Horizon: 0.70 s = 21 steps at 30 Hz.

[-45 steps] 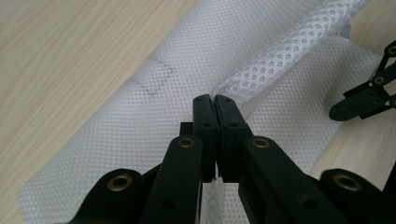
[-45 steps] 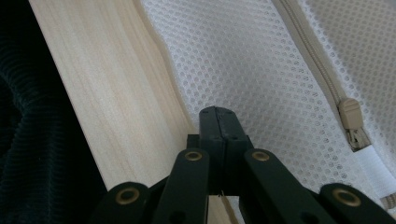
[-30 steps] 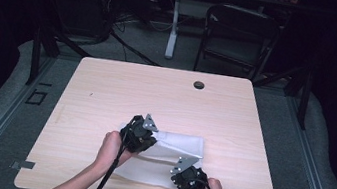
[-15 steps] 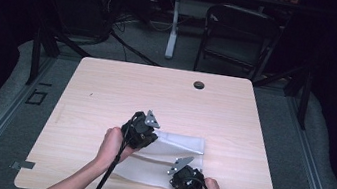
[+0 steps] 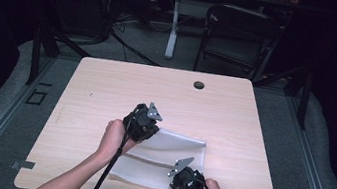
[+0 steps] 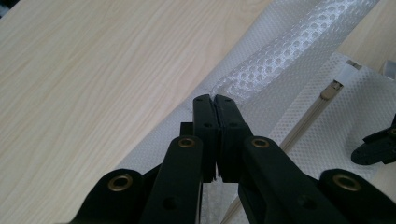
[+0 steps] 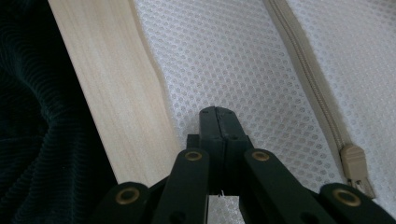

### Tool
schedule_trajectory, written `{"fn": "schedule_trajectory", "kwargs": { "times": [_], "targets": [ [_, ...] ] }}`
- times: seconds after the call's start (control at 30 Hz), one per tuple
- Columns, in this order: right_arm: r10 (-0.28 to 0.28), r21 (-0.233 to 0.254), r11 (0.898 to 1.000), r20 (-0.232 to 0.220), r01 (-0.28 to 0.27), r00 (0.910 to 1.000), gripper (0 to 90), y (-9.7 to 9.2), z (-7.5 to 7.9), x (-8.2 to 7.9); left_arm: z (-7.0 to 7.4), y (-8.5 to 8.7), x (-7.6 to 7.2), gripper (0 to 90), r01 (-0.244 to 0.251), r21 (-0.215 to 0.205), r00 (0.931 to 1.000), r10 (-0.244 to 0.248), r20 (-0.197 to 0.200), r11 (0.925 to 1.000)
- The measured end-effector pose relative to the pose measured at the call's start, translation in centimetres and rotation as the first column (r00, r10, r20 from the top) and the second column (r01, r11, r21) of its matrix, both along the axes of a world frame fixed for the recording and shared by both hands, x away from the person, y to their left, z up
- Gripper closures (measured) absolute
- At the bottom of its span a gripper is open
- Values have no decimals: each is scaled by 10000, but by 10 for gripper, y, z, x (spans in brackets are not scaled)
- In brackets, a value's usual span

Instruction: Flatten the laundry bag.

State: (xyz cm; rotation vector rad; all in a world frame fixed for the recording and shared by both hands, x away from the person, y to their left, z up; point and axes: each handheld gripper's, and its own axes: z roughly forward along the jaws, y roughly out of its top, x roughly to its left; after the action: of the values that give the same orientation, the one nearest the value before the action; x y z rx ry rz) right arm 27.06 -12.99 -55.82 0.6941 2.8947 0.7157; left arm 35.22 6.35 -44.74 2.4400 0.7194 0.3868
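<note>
White mesh bag (image 5: 162, 159) flat on table (image 5: 105, 95) toward 6 o'clock edge, partly folded. Left gripper (image 6: 215, 100) clamped shut on bag's 10 o'clock edge; right gripper (image 7: 218, 113) pinching mesh at 5 o'clock. Zipper (image 7: 308, 79) closed; fold probably half done, flattening left.

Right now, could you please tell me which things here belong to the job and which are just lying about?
In the job:
- mesh bag
- its zipper
- left gripper, jaws shut at the bag's edge
- right gripper, jaws shut at its near edge

Lying about:
- black grommet in the table
- chair
</note>
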Motion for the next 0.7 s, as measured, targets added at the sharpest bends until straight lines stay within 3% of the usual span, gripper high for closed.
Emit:
{"fn": "schedule_trajectory", "kwargs": {
  "times": [0.37,0.7],
  "targets": [
    [167,-39,9998,-459,-169,9988,900,-2,1,-2,8,-2,12,885,-254,-124,9994,257,235,9996],
    [101,171,9998,-449,-94,9989,900,-3,0,-2,9,-8,30,885,-623,-245,9969,634,473,9978]
  ]
}}
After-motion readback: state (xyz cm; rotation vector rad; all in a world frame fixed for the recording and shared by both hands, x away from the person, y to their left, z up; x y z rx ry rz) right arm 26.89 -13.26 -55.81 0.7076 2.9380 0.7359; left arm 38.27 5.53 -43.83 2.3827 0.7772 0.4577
